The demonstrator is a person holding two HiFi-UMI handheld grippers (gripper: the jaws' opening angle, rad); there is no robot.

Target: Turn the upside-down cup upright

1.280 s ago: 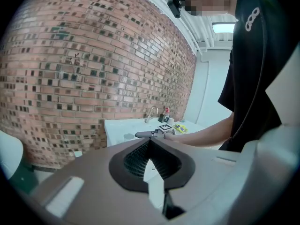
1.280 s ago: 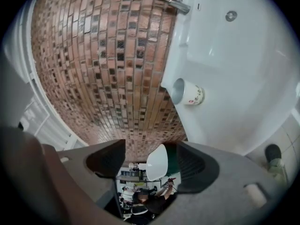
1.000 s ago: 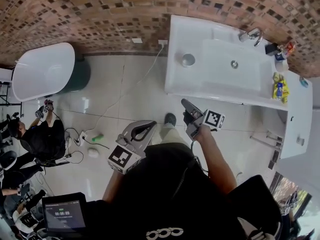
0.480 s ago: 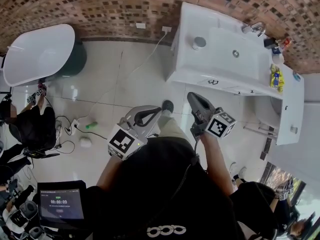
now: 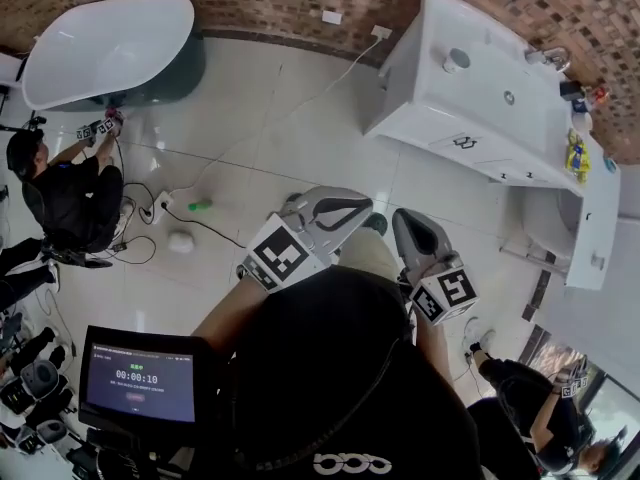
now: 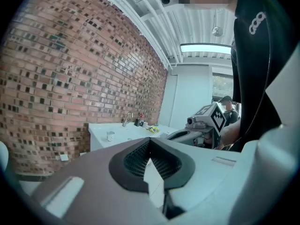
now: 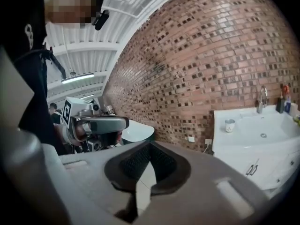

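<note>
Pale grey cup (image 5: 456,60) stands on the white vanity (image 5: 470,128); left tool (image 5: 364,206) and right tool (image 5: 402,220) closed, empty.

Tablet screen (image 5: 138,380), lower left of the head view: timer reads 00:00:10. Its smaller lines too blurred. Nothing else legible.

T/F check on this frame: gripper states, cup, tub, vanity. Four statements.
1. The left gripper and the right gripper are both shut with nothing between them. True.
2. The cup stands on the vanity, beside the basin. True.
3. The right gripper touches the cup. False: it is held close to the person's body, well short of the vanity.
4. In the head view the tub lies right of the vanity. False: it lies to the left, across the floor.
</note>
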